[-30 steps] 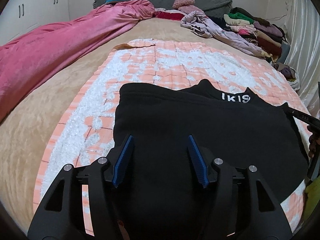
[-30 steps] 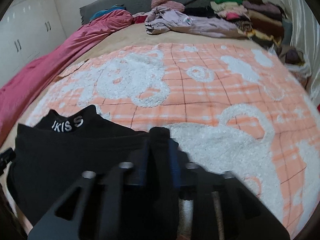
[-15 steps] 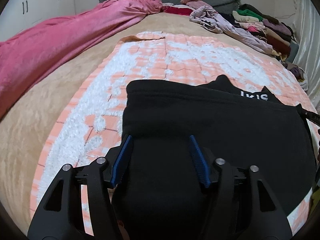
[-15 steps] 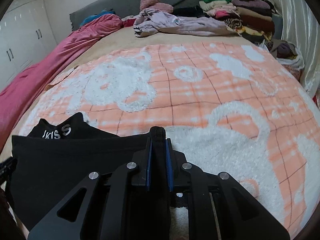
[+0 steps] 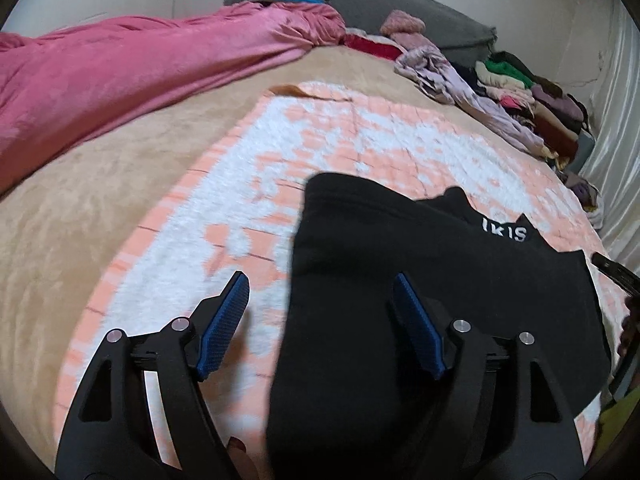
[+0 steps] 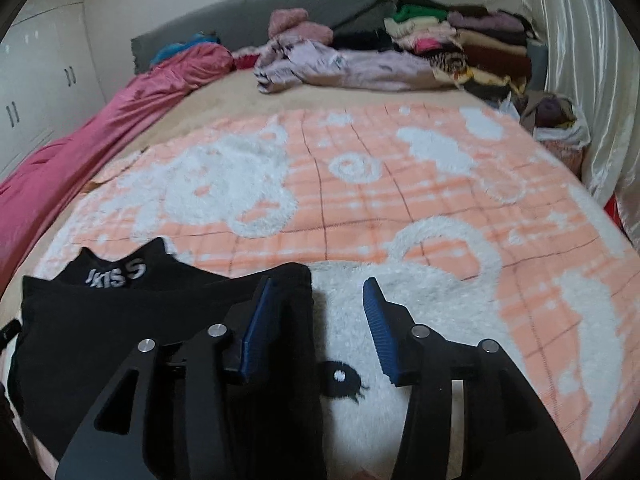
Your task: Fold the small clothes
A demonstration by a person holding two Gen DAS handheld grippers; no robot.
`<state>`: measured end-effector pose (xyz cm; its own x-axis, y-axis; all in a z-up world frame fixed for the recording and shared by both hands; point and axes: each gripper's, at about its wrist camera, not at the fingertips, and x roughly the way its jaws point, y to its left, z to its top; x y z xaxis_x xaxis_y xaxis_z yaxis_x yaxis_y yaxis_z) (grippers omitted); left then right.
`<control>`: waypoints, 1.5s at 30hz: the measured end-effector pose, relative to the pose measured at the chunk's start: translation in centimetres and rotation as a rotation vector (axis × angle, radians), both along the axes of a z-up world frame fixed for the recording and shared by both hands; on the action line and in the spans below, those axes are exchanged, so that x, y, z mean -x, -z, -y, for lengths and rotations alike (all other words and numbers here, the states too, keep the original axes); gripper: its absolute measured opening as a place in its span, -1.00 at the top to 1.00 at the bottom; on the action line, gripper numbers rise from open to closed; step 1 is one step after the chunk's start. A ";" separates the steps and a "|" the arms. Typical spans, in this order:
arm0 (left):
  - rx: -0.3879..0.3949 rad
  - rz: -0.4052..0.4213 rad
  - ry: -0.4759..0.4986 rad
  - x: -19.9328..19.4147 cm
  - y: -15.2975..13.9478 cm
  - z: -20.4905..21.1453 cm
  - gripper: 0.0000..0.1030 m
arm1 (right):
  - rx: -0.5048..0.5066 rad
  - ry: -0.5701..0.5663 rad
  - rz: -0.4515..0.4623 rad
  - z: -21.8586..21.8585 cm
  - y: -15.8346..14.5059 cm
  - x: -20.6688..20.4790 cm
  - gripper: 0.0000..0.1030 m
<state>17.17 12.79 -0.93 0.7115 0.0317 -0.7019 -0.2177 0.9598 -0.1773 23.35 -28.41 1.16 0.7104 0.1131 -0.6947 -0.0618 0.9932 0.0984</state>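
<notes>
Black garment (image 5: 420, 300), folded w/ white lettering on the collar, lies flat on the peach-and-white fleece blanket (image 6: 400, 200) at the near end of the bed. Collar points away from both cams.

Left gripper (image 5: 320, 284): jaws wide, have just been opening. The garment's left edge runs between the two blue pads; left pad sits over bare blanket, right pad over the black cloth. Neither pad presses on it, so nothing is held.

Right gripper (image 6: 318, 286): jaws have just been opening, now apart at about mid width. The garment's right edge lies by the left pad, w/ white fleece showing in the gap; right pad is over the blanket's bear face. No grip on the cloth.

In the left view the tip of the right gripper shows at the far right edge, just past the garment.

Further back: pink duvet (image 5: 140, 68) bunched along the left side, lilac clothes (image 6: 340, 64) loose near the grey headboard (image 6: 280, 12), stack of folded clothes (image 6: 460, 44) in the right corner by the curtain.
</notes>
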 end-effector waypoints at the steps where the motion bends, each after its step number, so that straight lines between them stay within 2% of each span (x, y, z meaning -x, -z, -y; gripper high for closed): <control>1: -0.012 0.010 -0.009 0.4 -0.3 -0.2 -0.30 | -0.004 -0.008 0.011 -0.1 -0.3 0.5 0.05; 4: -0.017 0.044 -0.021 1.5 -1.3 -0.5 -0.30 | -0.007 -0.049 0.047 -0.7 -1.3 2.7 -0.15; 11: -0.047 0.087 0.030 3.6 -2.3 2.1 -0.38 | 0.006 -0.158 0.062 -3.2 -1.4 7.8 -0.21; 17: -0.082 -0.005 0.135 3.4 -0.2 5.2 -0.53 | 0.050 -0.211 0.031 -4.9 0.3 11.0 -0.22; 21: -0.089 -0.065 0.145 3.3 1.6 5.5 -0.58 | 0.073 -0.214 -0.059 -5.3 2.5 11.4 -0.24; 25: -0.051 -0.073 0.142 3.7 2.6 5.1 -0.59 | 0.034 -0.192 -0.066 -4.8 3.5 11.7 -0.28; 31: -0.018 -0.042 0.117 4.8 1.6 4.8 -0.59 | 0.019 -0.171 -0.051 -4.7 2.7 12.4 -0.30; 34: 0.002 -0.022 0.108 5.5 1.0 4.5 -0.64 | -0.013 -0.159 -0.030 -4.2 2.0 13.1 -0.46; 36: 0.010 -0.011 0.101 5.8 0.5 4.3 -0.70 | -0.021 -0.159 -0.016 -4.2 1.5 13.5 -0.47; 38: 0.017 0.004 0.097 6.2 -0.1 4.2 -0.71 | -0.020 -0.163 -0.004 -4.3 1.0 13.9 -0.63; 40: 0.020 0.017 0.094 6.6 -0.6 4.1 -0.72 | -0.024 -0.169 0.012 -4.5 0.5 14.4 -0.64; 42: 0.019 0.022 0.092 6.9 -1.0 4.2 -0.80 | -0.023 -0.177 0.022 -4.7 0.0 14.7 -0.65; 45: 0.010 0.033 0.084 7.4 -1.5 4.2 -0.81 | -0.019 -0.190 0.042 -5.2 -0.7 15.1 -0.77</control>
